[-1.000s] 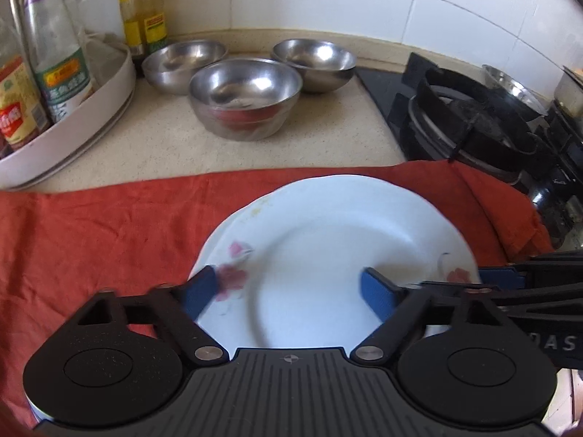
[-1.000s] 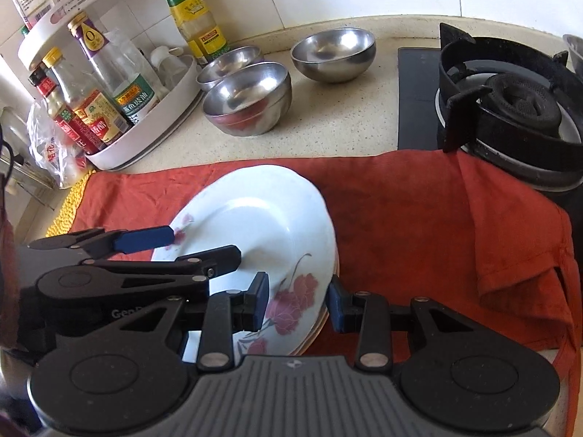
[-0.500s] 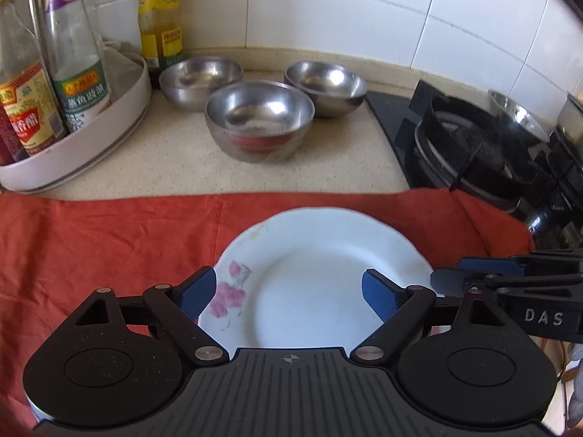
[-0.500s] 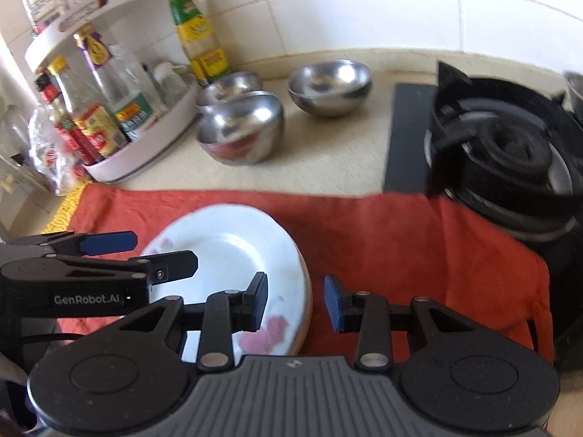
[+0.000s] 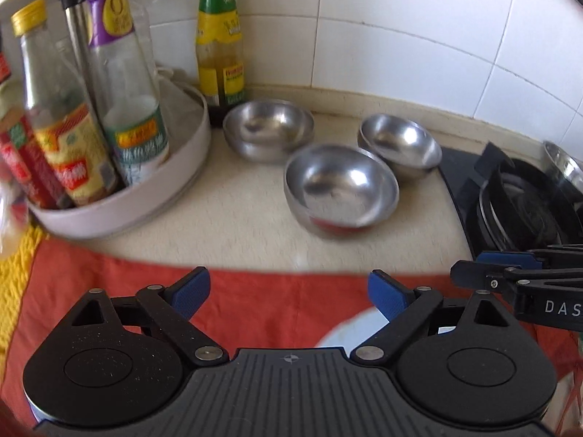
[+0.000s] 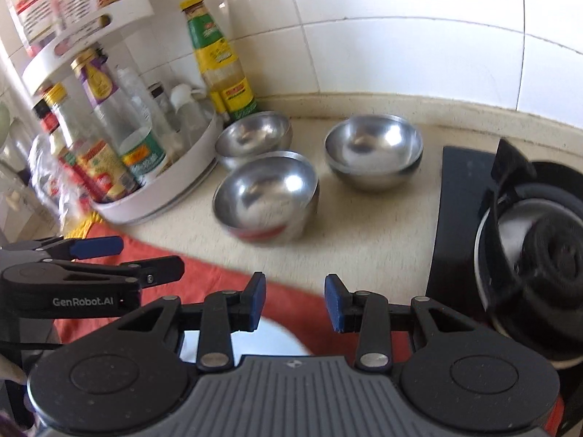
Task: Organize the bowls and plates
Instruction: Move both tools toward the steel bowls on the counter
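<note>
Three steel bowls stand on the beige counter: a near one (image 5: 340, 193) (image 6: 266, 196), a back left one (image 5: 267, 129) (image 6: 253, 136) and a back right one (image 5: 399, 145) (image 6: 373, 151). A white plate (image 5: 349, 331) (image 6: 255, 338) lies on the red cloth (image 5: 255, 302), mostly hidden under both grippers. My left gripper (image 5: 288, 293) is open and empty above the cloth. My right gripper (image 6: 295, 300) is open and empty, to the right of the left one. Each shows at the edge of the other's view.
A white round rack (image 5: 145, 196) (image 6: 160, 189) of sauce bottles stands at the left. A yellow-green bottle (image 5: 218, 36) stands by the tiled wall. A black gas stove (image 5: 521, 204) (image 6: 528, 233) is on the right. A yellow cloth (image 5: 14, 273) lies at far left.
Both grippers have lifted and tilted up off the plate stack toward the bowls. The top plate, tilted a second ago, now lies flat. The plates have dropped to the bottom of both views.
</note>
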{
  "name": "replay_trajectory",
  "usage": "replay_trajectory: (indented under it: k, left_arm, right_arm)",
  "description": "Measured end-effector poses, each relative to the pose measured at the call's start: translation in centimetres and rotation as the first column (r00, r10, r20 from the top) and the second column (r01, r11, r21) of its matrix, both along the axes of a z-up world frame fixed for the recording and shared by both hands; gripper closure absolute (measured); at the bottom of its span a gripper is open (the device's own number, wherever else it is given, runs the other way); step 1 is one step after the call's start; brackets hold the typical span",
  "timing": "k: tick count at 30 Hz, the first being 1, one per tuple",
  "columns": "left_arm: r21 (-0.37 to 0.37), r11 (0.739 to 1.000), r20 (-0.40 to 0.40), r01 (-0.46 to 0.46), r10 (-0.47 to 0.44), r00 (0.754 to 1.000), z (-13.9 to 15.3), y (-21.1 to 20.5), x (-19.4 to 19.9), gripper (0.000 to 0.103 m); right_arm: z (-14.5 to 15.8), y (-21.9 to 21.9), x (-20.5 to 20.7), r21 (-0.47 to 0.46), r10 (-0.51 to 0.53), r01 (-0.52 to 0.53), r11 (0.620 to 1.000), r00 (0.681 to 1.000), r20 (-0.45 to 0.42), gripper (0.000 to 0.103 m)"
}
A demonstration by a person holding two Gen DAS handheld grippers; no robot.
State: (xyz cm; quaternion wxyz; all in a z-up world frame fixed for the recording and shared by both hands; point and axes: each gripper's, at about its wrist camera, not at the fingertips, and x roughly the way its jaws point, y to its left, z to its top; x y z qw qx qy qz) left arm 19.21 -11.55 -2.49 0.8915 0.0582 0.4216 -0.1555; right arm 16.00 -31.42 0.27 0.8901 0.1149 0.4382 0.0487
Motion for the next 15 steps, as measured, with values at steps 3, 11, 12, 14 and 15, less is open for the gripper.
replay_trajectory:
  k: [3, 11, 12, 14, 15]
  left_arm:
    - [0.001, 1.000, -0.001, 0.006, -0.006, 1.000, 0.1, -0.3, 2.0, 0.007]
    - [-0.016, 0.999, -0.043, 0.051, -0.052, 0.998, -0.5, -1.2, 6.7, 0.007]
    - [-0.017, 0.998, -0.047, 0.054, -0.055, 0.997, -0.6, -1.3, 7.2, 0.007]
    - [-0.029, 0.998, -0.060, 0.060, -0.061, 0.996, -1.0, -1.5, 8.3, 0.007]
    - [-0.037, 0.997, -0.067, 0.063, -0.065, 0.996, -1.1, -1.6, 8.8, 0.007]
  right_arm:
    - [0.3, -0.7, 1.8, 0.004, -0.034, 0.034, 0.999, 0.999, -0.006, 0.066]
    - [-0.2, -2.1, 5.8, 0.057, -0.079, 0.082, 0.995, 0.995, -0.060, 0.066]
    - [-0.4, -2.1, 6.3, 0.061, -0.079, 0.083, 0.995, 0.995, -0.066, 0.066]
    - [-0.7, -1.9, 7.2, 0.052, -0.080, 0.084, 0.995, 0.994, -0.070, 0.066]
    - [-0.9, -1.9, 7.7, 0.051, -0.082, 0.086, 0.995, 0.994, -0.076, 0.066]
